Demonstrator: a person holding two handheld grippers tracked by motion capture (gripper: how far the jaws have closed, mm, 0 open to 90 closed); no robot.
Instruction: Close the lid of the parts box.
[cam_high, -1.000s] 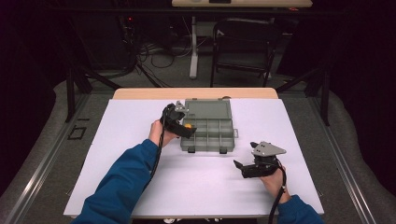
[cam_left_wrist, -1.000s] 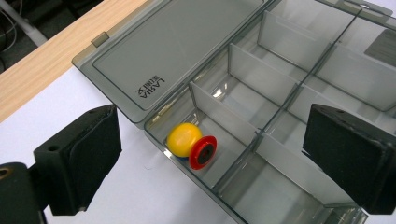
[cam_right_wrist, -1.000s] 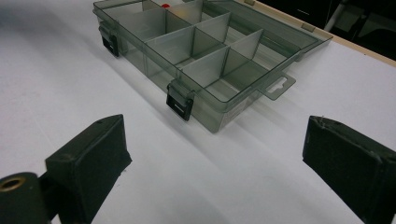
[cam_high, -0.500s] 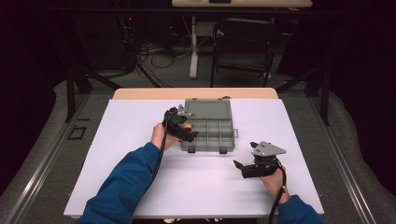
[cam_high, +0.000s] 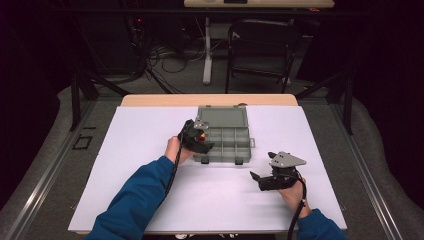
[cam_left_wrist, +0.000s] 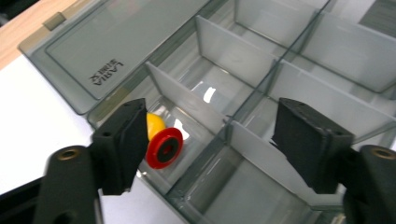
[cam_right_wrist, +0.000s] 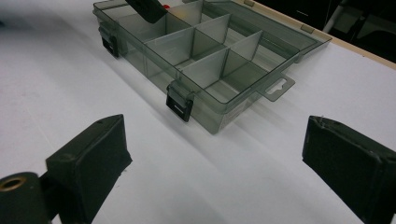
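A red and yellow toy piece (cam_left_wrist: 161, 142) lies in a corner pocket of the clear box (cam_high: 225, 142), right beside one finger of the left gripper (cam_left_wrist: 210, 144). Those fingers have just been closing but grip nothing. The right gripper (cam_right_wrist: 215, 172) rests on the white surface (cam_high: 150, 200), fingers wide apart and empty, near the box.

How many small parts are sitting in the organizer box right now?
2, both in one compartment at the hinge-side corner of the organizer box, beside the lid: a red disc and a yellow piece behind it, partly hidden by the left claw. Others may be hidden.
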